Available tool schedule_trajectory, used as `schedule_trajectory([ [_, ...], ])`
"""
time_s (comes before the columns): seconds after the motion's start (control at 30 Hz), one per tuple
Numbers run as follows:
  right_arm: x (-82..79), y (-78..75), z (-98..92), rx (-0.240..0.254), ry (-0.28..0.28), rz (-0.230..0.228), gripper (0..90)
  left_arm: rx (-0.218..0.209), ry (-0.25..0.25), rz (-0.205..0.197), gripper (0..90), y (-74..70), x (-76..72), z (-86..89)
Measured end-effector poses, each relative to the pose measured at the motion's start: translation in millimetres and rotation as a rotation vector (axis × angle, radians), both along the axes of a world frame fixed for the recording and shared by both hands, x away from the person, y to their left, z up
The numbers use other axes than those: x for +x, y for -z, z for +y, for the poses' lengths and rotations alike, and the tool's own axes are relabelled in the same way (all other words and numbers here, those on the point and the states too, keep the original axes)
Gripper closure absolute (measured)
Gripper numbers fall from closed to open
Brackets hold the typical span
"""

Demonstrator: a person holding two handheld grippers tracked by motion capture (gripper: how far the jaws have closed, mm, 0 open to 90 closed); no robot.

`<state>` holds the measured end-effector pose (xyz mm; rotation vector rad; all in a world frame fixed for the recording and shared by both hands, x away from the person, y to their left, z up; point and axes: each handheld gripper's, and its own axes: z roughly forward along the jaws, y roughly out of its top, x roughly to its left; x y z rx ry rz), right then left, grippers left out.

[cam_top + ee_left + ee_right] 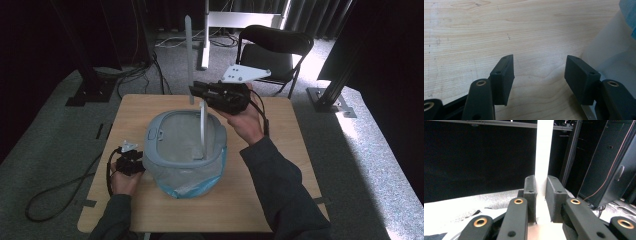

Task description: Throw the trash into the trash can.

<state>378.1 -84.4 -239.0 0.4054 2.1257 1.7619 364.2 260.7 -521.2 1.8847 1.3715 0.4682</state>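
Pinching a flat, pale grey strip (188, 60) between its two black jaws, the right gripper (196, 90) is held above the far edge of the wooden table (280, 165); in the right gripper view the strip (544, 150) rises straight up from between the pads, smooth and whitish, and runs out of the top of the picture. Just below and in front of this gripper stands a round grey bin (185, 150) with a plastic rim, lined with a thin translucent bag whose blue edge shows near the bottom. A second flat grey strip (202, 130) stands upright inside the bin, leaning on its near wall. The left gripper (131, 161) rests low on the table, just beside the bin's left side, its jaws spread wide with nothing between them. In the left gripper view the pale wood grain lies between the blocky matt pads (504, 75), and the cloudy bag (611, 50) bulges close by the right jaw.
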Motion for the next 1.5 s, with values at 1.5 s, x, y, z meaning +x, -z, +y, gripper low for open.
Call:
schedule_trajectory([
  [1.5,-5.5,-1.6,-39.9,0.077,0.018,-0.002,62.0,-0.002,-0.001,0.001,41.1,0.3,-0.1,-0.3],
])
